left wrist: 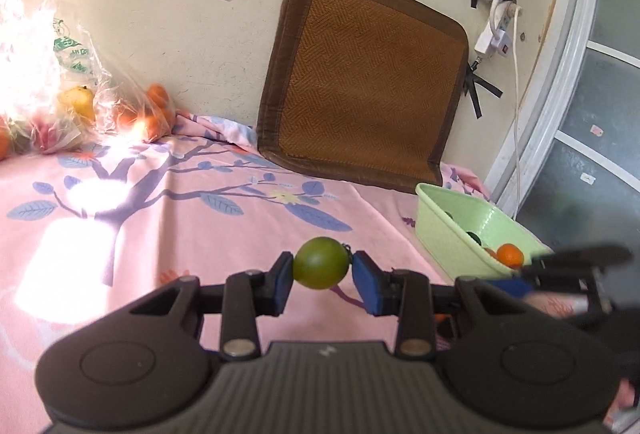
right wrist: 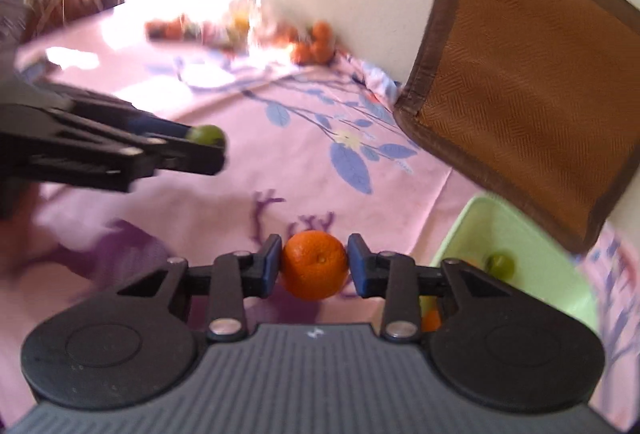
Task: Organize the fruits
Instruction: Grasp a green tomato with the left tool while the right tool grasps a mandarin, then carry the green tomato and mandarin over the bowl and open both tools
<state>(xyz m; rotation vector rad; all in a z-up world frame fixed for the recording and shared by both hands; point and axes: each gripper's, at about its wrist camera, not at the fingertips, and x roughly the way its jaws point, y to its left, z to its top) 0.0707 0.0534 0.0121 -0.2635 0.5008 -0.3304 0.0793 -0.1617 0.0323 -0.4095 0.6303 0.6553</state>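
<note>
My left gripper (left wrist: 322, 269) is shut on a small round green fruit (left wrist: 320, 262) and holds it above the pink floral sheet (left wrist: 200, 218). The right wrist view shows the same gripper (right wrist: 208, 148) and green fruit (right wrist: 206, 134) from the side, at the left. My right gripper (right wrist: 315, 266) is shut on an orange tangerine (right wrist: 314, 268); in the left wrist view that tangerine (left wrist: 510, 255) hangs over the near end of the light green bin (left wrist: 448, 230). Inside the bin (right wrist: 520, 230) lie a green fruit (right wrist: 500, 264) and another orange one (right wrist: 431, 320).
A clear plastic bag (left wrist: 48, 66) in bright glare holds a yellow pear (left wrist: 78, 102) and several tangerines (left wrist: 156, 110) at the back left by the wall. A brown woven mat (left wrist: 360, 74) leans on the wall behind the bin. A power strip (left wrist: 496, 34) with a cord hangs at the right.
</note>
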